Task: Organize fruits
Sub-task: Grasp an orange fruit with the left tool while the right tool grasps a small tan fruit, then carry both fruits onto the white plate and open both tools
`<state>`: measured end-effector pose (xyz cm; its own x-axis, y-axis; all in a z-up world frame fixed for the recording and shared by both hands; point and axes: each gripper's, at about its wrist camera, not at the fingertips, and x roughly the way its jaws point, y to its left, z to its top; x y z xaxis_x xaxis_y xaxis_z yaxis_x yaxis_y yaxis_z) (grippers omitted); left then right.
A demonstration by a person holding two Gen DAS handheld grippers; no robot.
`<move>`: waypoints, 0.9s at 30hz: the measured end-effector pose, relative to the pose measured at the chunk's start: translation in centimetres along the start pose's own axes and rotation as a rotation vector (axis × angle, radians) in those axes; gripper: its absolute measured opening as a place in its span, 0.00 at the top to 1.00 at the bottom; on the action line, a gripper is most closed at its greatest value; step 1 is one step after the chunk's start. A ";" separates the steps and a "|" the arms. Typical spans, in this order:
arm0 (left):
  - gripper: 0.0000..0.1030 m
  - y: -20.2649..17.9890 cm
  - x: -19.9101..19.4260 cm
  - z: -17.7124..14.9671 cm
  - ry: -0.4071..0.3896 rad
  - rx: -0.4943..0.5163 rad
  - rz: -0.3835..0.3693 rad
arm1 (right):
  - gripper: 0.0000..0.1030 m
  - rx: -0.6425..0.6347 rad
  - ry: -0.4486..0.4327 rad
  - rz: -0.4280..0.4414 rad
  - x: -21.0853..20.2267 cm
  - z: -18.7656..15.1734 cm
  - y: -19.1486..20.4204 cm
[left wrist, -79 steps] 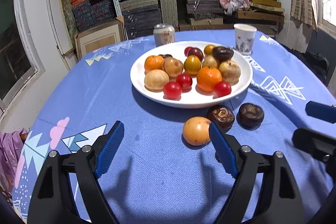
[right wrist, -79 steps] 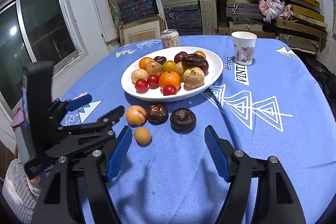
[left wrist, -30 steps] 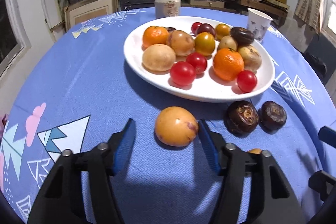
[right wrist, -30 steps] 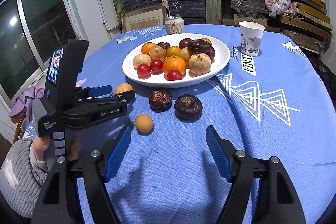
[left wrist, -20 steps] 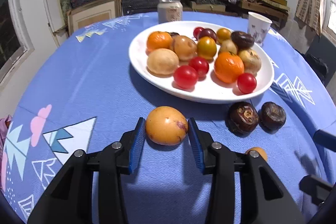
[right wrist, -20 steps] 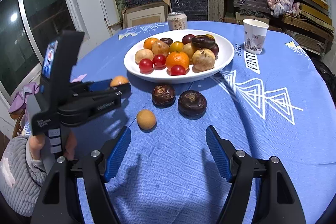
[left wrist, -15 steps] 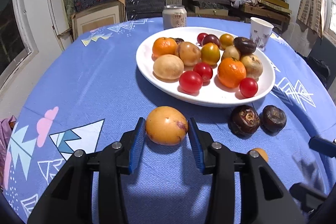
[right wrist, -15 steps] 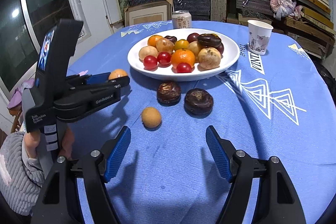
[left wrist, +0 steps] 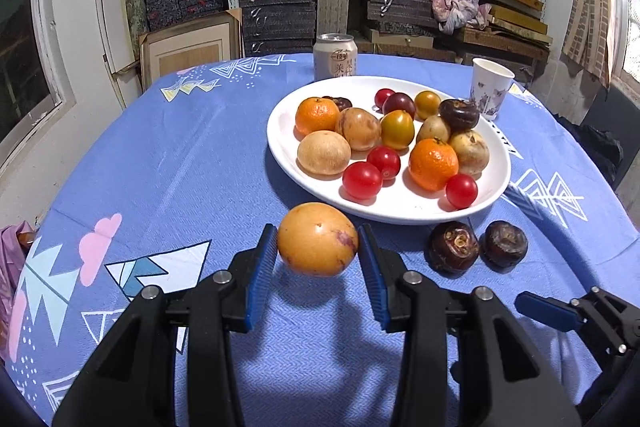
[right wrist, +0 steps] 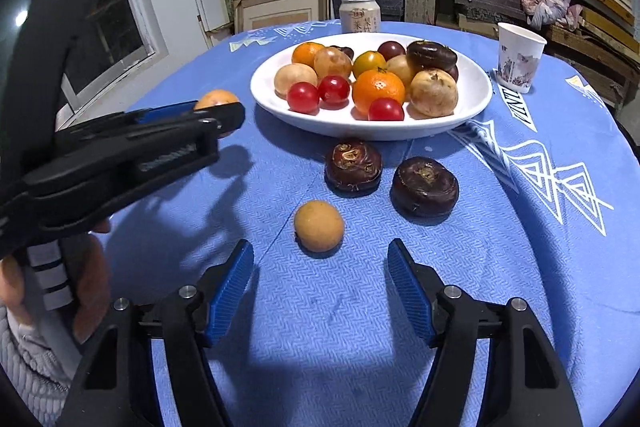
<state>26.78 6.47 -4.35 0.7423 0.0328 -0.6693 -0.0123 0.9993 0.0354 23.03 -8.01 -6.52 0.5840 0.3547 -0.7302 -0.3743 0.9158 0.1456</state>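
My left gripper (left wrist: 318,247) is shut on a large yellow-orange fruit (left wrist: 317,239) and holds it just above the blue cloth, in front of the white plate (left wrist: 400,213) piled with oranges, tomatoes and brown fruits. In the right wrist view the same held fruit (right wrist: 216,98) shows at the left. My right gripper (right wrist: 320,261) is open and its jaws are closing. A small orange fruit (right wrist: 319,225) lies on the cloth just beyond its fingertips, not between the pads. Two dark brown fruits (right wrist: 352,159) (right wrist: 425,187) sit between that fruit and the plate (right wrist: 372,134).
A drink can (left wrist: 335,57) stands behind the plate and a paper cup (left wrist: 490,89) at its right. Shelves of boxes fill the back wall, with a window at the left. A hand and grey sleeve (right wrist: 24,355) hold the left gripper's handle.
The left jaws closed on the large fruit and raised it slightly off the cloth. The right gripper moved nearer to the small orange fruit, and its jaws narrowed a little.
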 end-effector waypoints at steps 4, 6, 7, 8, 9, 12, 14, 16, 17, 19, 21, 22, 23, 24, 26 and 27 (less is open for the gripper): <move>0.60 0.2 0.0 0.1 0.004 -0.009 -0.003 | 0.39 0.011 0.004 -0.004 0.2 0.0 -0.2; 0.60 0.2 0.0 0.1 0.007 -0.013 -0.006 | 0.44 0.011 0.008 -0.004 0.4 0.1 -0.3; 0.60 0.3 0.0 0.1 0.010 -0.014 -0.008 | 0.46 0.009 0.011 -0.002 0.6 0.3 -0.3; 0.60 0.2 0.1 0.1 0.012 -0.015 -0.009 | 0.50 0.007 0.017 0.002 0.8 0.4 -0.2; 0.60 0.3 0.1 0.1 0.014 -0.015 -0.009 | 0.52 0.008 0.026 0.007 1.0 0.5 -0.2; 0.60 0.2 0.4 0.1 0.022 -0.013 -0.011 | 0.61 0.015 0.034 0.015 1.6 0.9 -0.3; 0.60 0.2 0.5 0.0 0.027 -0.011 -0.013 | 0.67 0.021 0.037 0.014 2.0 1.2 -0.3; 0.60 0.1 0.7 -0.1 0.033 -0.006 -0.015 | 0.68 0.024 0.039 0.018 2.2 1.4 -0.4; 0.60 0.0 0.8 -0.1 0.035 -0.001 -0.015 | 0.72 0.024 0.040 0.018 2.3 1.4 -0.4; 0.60 -0.2 1.0 -0.3 0.038 0.009 -0.011 | 0.72 0.022 0.040 0.021 2.3 1.4 -0.3; 0.60 -0.4 1.3 -0.5 0.049 0.017 -0.011 | 0.72 0.027 0.041 0.033 2.2 1.4 -0.5; 0.60 -0.4 1.5 -0.6 0.059 0.018 -0.013 | 0.72 0.030 0.042 0.038 2.0 1.2 -0.5; 0.60 -0.3 1.8 -0.8 0.073 0.016 -0.016 | 0.72 0.032 0.042 0.044 1.9 1.1 -0.6; 0.60 -0.2 2.0 -0.9 0.086 0.012 -0.015 | 0.72 0.031 0.042 0.050 1.6 0.8 -0.6; 0.60 0.2 1.8 -1.2 0.099 -0.009 -0.019 | 0.72 0.030 0.039 0.059 0.9 0.2 -0.7; 0.60 0.5 1.4 -1.3 0.099 -0.019 -0.027 | 0.72 0.024 0.034 0.059 0.4 -0.2 -0.7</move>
<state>26.96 7.03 -6.21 0.6728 0.0061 -0.7398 -0.0066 1.0000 0.0023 23.37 -8.60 -7.05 0.5366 0.4022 -0.7418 -0.3896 0.8979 0.2050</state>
